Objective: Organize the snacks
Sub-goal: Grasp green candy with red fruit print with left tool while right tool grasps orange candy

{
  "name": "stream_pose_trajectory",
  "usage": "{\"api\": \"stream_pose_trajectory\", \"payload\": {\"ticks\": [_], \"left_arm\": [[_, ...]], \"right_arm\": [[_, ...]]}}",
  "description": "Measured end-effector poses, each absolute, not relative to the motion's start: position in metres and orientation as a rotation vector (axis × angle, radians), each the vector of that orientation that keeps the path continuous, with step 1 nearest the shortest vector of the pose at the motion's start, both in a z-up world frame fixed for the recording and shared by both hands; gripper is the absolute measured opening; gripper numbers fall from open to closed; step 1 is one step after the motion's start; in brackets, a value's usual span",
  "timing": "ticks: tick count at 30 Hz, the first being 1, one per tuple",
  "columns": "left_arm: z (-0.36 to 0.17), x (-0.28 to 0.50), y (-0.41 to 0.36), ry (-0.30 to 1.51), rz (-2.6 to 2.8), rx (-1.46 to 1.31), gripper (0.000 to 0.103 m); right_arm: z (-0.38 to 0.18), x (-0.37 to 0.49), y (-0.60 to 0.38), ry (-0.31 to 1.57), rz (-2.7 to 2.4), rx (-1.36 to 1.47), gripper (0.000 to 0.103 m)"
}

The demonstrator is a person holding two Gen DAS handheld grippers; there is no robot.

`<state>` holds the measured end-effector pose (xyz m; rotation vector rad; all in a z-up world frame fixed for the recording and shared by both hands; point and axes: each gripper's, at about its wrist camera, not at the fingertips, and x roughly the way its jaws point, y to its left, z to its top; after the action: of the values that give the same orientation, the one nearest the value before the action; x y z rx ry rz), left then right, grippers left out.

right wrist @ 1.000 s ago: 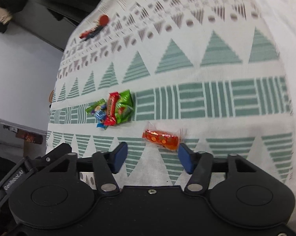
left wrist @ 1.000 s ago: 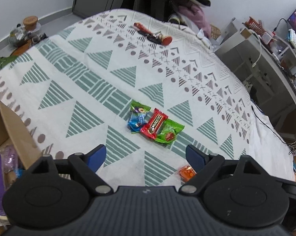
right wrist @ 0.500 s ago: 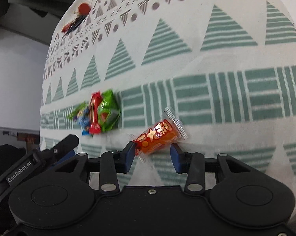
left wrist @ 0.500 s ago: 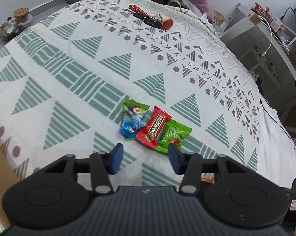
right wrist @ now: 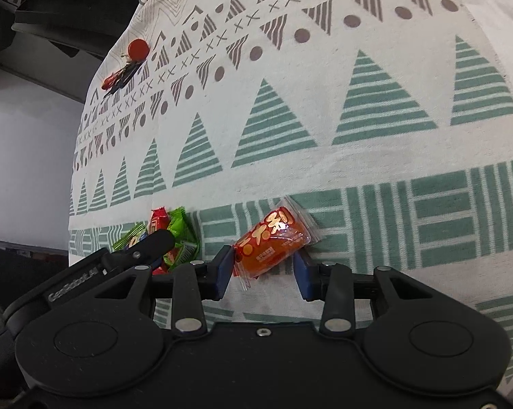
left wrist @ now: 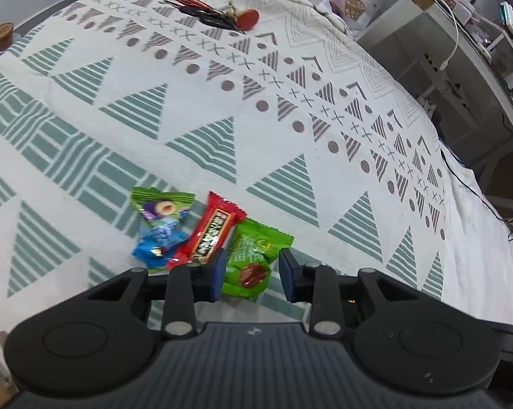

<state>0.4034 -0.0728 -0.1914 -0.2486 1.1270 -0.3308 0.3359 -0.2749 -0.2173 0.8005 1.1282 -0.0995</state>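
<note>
Both grippers low over crinkly snack packs on the patterned bedspread (left wrist: 290, 109).

Left gripper (left wrist: 251, 272) partly open, blue pads straddling the glossy green wrapper (left wrist: 253, 255), not clearly pinching it; long axis running away from the camera. Right gripper (right wrist: 263, 269) partly open around the near end of an orange jelly pack (right wrist: 273, 242) in clear plastic, tilted up to the right. Just past: a red bar (left wrist: 210, 231), angled, and a blue-green packet (left wrist: 161, 225), overlapping. Far off, a red keychain bundle (left wrist: 215, 15).
</note>
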Motion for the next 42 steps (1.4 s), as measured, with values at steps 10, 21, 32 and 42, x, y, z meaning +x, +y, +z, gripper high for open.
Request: {"api": "stream_pose_trajectory", "payload": {"ticks": [10,21,32,42], "left_arm": [[-0.212,0.41,-0.089,1.157,-0.316,-0.233,0.033],[-0.213,0.417,-0.095,1.144,-0.275,-0.213,0.03],[-0.209,0.4,-0.087,1.151,-0.277,-0.225,0.027],[-0.201,0.38,-0.077,1.156,-0.27,-0.241,0.026]], "right_arm": [[-0.209,0.325,-0.285,1.089,-0.185,0.779,0.06],[-0.214,0.337,-0.281,1.082,-0.227,0.764,0.056],[-0.213,0.337,-0.273,1.112,-0.248,0.654,0.042],[-0.213,0.32,-0.259,1.134,-0.196,0.646,0.018]]}}
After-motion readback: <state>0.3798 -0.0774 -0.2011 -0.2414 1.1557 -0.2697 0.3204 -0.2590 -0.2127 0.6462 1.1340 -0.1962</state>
